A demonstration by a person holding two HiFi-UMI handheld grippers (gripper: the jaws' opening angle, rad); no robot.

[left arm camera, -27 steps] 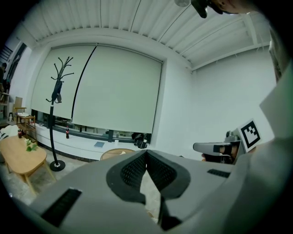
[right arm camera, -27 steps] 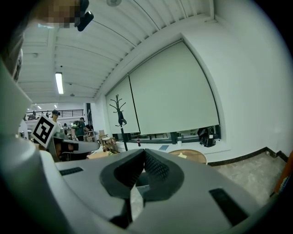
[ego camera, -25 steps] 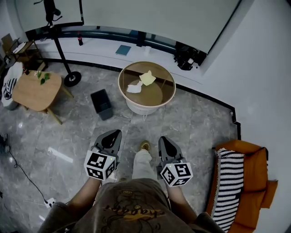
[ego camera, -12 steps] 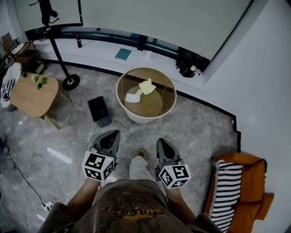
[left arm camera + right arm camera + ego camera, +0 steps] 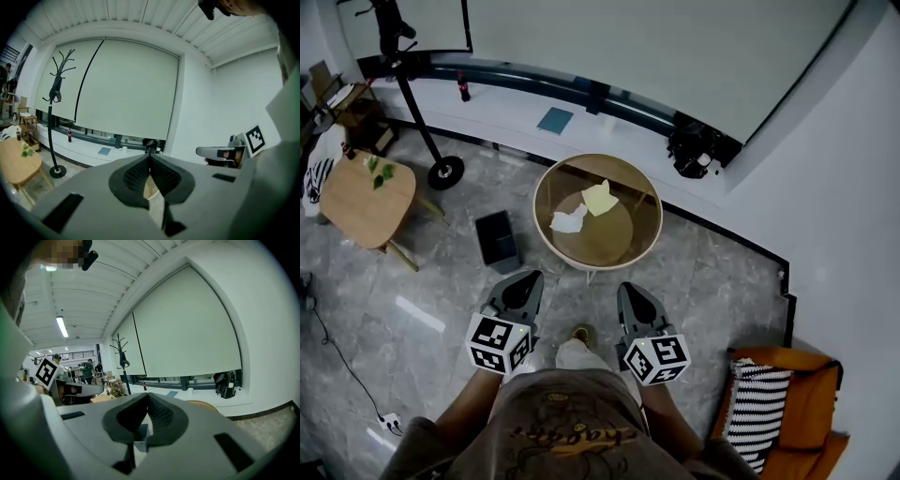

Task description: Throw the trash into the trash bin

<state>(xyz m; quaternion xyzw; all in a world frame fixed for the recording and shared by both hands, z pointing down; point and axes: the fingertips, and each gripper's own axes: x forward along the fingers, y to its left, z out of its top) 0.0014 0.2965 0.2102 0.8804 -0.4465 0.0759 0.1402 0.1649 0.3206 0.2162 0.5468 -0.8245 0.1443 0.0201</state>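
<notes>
On the round wooden table (image 5: 633,236) lie a crumpled white paper (image 5: 569,221) and a yellow paper (image 5: 600,199). A black trash bin (image 5: 497,241) stands on the floor just left of the table. My left gripper (image 5: 531,278) and right gripper (image 5: 629,290) are held side by side in front of the person, short of the table's near edge and pointing toward it. Both are shut with nothing between the jaws. In the left gripper view (image 5: 150,156) and the right gripper view (image 5: 149,395) the jaws meet at the tip. The table's rim (image 5: 202,404) shows beyond the right jaws.
A low wooden side table (image 5: 367,197) and a coat stand's base (image 5: 447,172) are at the left. An orange chair with a striped cushion (image 5: 761,412) is at the lower right. A black bag (image 5: 694,150), a blue book (image 5: 555,119) and a bottle (image 5: 465,86) sit on the window ledge.
The person has walked forward, and both grippers have come closer to the round table and the bin. Both pairs of jaws stayed shut.
</notes>
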